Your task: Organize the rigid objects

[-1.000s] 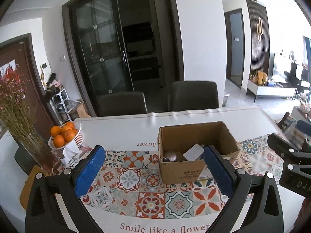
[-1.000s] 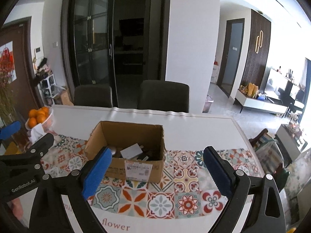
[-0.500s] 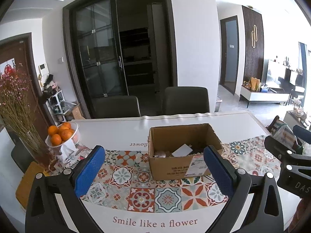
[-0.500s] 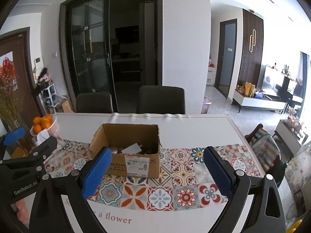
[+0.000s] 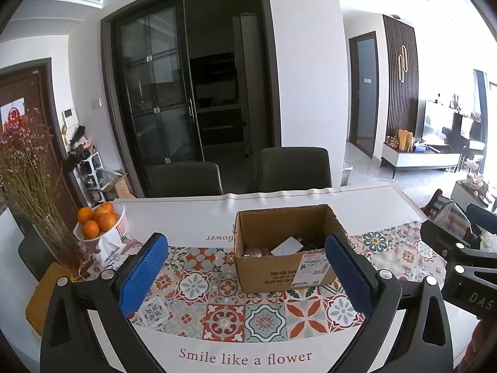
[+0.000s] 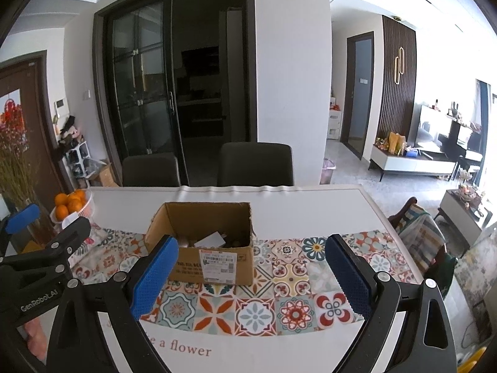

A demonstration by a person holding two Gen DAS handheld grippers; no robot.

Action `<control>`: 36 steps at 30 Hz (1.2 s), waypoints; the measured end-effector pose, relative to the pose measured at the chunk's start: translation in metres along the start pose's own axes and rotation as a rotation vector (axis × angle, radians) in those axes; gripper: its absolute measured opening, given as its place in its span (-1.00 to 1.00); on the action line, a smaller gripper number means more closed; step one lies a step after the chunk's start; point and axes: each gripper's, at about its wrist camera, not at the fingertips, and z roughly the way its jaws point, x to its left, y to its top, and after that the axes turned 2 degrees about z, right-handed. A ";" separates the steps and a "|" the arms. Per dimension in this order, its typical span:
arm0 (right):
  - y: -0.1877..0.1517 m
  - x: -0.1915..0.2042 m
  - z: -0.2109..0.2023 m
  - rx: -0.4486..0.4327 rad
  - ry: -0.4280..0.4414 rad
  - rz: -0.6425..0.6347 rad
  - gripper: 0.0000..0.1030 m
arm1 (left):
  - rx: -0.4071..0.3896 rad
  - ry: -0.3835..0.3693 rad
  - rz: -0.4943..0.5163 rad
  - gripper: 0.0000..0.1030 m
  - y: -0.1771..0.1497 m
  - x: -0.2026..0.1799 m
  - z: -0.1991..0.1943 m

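An open cardboard box (image 5: 284,267) stands on the patterned tablecloth (image 5: 217,310); it also shows in the right wrist view (image 6: 214,267). Inside lie a white card (image 5: 287,245) and other small items, mostly hidden by the box walls. My left gripper (image 5: 247,275) is open and empty, held back from the box, near the table's front edge. My right gripper (image 6: 250,276) is open and empty, also short of the box. The left gripper's body shows at the left of the right wrist view (image 6: 40,267).
A white bowl of oranges (image 5: 101,222) and a vase of dried flowers (image 5: 29,183) stand at the table's left. Two dark chairs (image 5: 293,168) stand behind the table. A chair with striped cloth (image 6: 419,233) is at the right.
Both grippers have drawn back and up from the box, so the box looks smaller and farther away. Both stay open and empty.
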 end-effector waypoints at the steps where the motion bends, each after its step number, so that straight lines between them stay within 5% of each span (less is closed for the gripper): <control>1: 0.000 -0.001 0.000 -0.001 0.001 -0.001 0.86 | 0.001 0.000 -0.001 1.00 0.000 0.000 -0.001; 36: -0.014 -0.013 -0.004 0.004 0.049 -0.025 0.87 | 0.010 0.027 -0.034 1.00 -0.015 -0.015 -0.014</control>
